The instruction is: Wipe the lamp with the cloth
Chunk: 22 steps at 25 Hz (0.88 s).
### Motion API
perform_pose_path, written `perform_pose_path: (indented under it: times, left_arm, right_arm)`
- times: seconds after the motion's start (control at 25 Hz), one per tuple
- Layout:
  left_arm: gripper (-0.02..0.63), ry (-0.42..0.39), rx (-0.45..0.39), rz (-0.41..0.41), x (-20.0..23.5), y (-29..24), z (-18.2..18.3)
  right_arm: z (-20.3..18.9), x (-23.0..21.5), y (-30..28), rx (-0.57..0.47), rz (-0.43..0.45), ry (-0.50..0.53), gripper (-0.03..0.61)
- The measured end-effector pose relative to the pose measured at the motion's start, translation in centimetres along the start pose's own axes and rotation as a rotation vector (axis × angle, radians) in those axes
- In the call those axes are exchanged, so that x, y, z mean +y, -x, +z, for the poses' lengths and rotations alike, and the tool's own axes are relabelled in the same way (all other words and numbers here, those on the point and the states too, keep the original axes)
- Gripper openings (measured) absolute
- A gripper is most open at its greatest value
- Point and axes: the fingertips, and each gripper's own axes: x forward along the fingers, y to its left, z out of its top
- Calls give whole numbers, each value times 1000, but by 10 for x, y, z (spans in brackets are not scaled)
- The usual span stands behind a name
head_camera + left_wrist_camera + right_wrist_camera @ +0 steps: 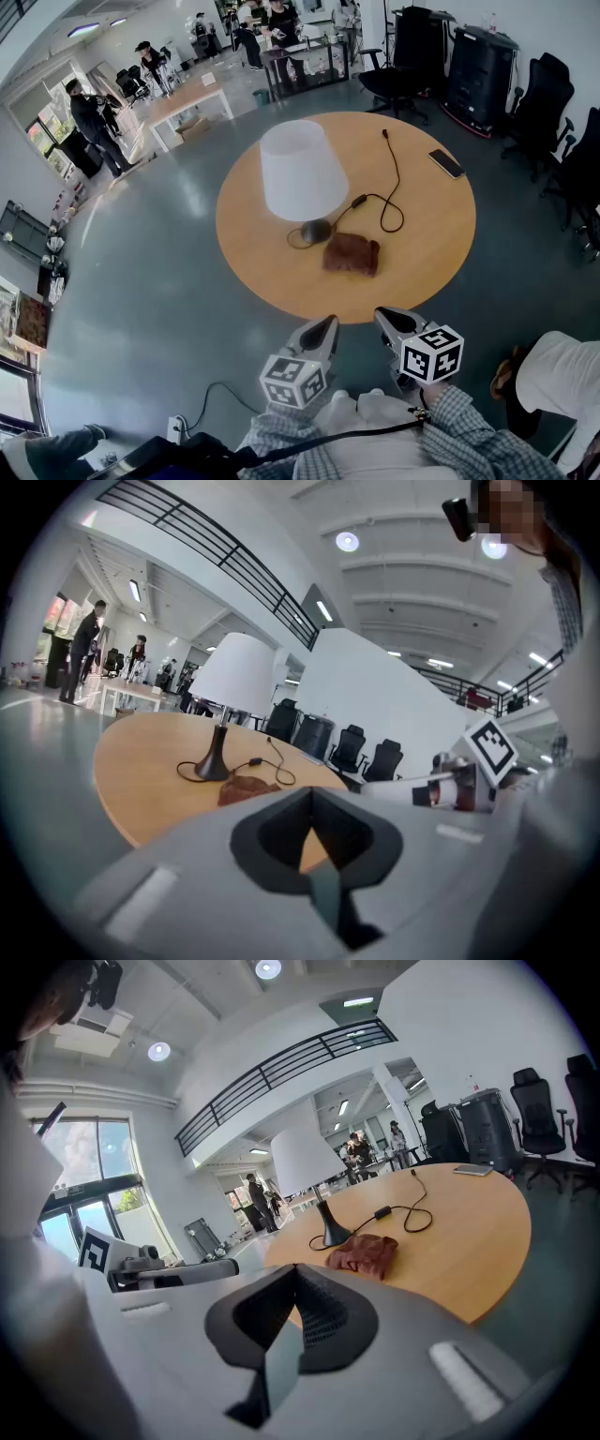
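Observation:
A lamp with a white shade (pixel 300 169) and a dark base (pixel 316 231) stands on the round wooden table (pixel 427 244). A crumpled brown cloth (pixel 352 253) lies just in front of the base. The lamp (pixel 232 679) and cloth (pixel 244 788) also show in the left gripper view, and the lamp (pixel 307 1162) and cloth (pixel 366 1252) in the right gripper view. My left gripper (pixel 325 326) and right gripper (pixel 386 321) hover side by side off the table's near edge. Both are shut and hold nothing.
The lamp's black cord (pixel 389 192) loops across the table toward its far side. A phone (pixel 446 163) lies near the far right rim. Black office chairs (pixel 539 98) stand at the right, and people stand at the far end of the room.

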Motion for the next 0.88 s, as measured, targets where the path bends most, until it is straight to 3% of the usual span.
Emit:
perform_pose_path:
  times: [0.88]
  left_arm:
    - [-2,-2,9,1,-4,2,-5]
  right_arm:
    - [-4,-2,3,-1,3,-13,3]
